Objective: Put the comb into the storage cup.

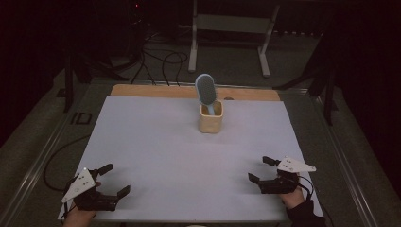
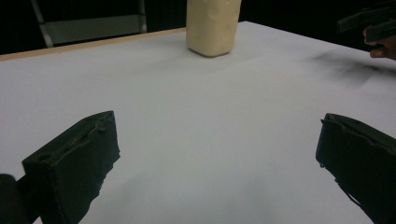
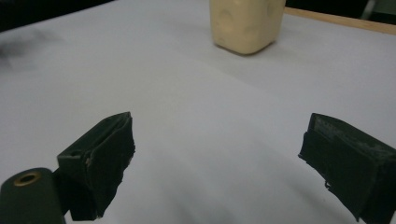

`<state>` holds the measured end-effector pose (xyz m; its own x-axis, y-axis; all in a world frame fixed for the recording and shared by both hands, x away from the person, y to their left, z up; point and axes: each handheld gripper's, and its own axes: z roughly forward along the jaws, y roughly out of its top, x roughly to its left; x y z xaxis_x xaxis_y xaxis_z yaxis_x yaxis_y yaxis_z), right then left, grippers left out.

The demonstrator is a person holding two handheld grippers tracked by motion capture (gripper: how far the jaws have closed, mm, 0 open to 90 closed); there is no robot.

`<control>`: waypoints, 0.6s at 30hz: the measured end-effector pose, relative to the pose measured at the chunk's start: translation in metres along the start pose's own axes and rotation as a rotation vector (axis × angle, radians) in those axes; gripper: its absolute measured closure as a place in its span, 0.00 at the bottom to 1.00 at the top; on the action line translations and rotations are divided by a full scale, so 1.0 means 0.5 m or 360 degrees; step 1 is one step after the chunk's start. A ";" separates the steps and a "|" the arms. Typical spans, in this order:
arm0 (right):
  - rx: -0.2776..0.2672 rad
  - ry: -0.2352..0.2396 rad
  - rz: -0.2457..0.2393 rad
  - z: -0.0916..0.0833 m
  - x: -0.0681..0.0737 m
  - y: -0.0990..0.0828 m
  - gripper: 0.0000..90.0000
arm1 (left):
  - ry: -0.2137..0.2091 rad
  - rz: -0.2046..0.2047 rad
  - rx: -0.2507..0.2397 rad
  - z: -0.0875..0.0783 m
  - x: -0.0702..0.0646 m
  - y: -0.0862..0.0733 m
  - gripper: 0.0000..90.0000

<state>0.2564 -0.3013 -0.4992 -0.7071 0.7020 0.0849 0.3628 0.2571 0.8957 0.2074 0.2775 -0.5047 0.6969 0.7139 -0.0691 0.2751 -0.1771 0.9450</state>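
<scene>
— Start at the near edge: where are the hands?

— Both low, close to the person's side. The left gripper [image 1: 109, 179] sits at the near left corner of the white table [image 1: 156, 142], jaws spread wide with nothing between them. The right gripper [image 1: 261, 169] mirrors it at the near right corner, also gaping, also empty. In each gripper view the two black jaws frame bare white surface.

— So nothing is in hand. What are they aimed at?

— Follow the jaws outward and both point toward the cream holder [image 1: 211, 117], a small rounded-square cup standing upright toward the far middle of the table, well apart from either gripper. A light blue hairbrush [image 1: 205, 90] stands in it, handle down, head up and tilted a little to the left.

— Which step would you call this?

— I'd say the very start or the very end: grippers parked, brush seated in its cup. Judged as a start, the next move is a long reach forward, probably one gripper closing on the brush just above the cup's rim while the other steadies the holder, since that cup looks light enough to tip or slide.

— Any lettering, a logo?

— None that I can make out. The holder's side shows plain in the left gripper view [image 2: 212, 25] and the right gripper view [image 3: 246, 23], just faint dimples. The brush is too small and dim to read.
</scene>
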 end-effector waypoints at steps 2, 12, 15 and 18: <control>0.0007 -0.0023 -0.0018 0.000 0.003 -0.003 0.10 | 0.0000 -0.0004 0.0003 0.001 0.000 -0.001 0.00; 0.0052 -0.0066 -0.0042 0.025 -0.003 -0.007 0.10 | 0.0000 -0.0002 0.0006 0.001 0.001 -0.001 0.00; 0.0042 -0.0065 -0.0046 0.026 -0.004 -0.007 0.10 | 0.0000 0.0006 0.0011 0.001 -0.001 -0.002 0.00; 0.0047 -0.0065 -0.0039 0.026 -0.006 -0.008 0.10 | 0.0000 0.0001 0.0009 0.001 0.000 -0.001 0.00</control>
<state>0.2652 -0.2958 -0.5087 -0.6910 0.7215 0.0447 0.3637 0.2935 0.8841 0.2074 0.2774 -0.5055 0.6968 0.7139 -0.0685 0.2784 -0.1812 0.9432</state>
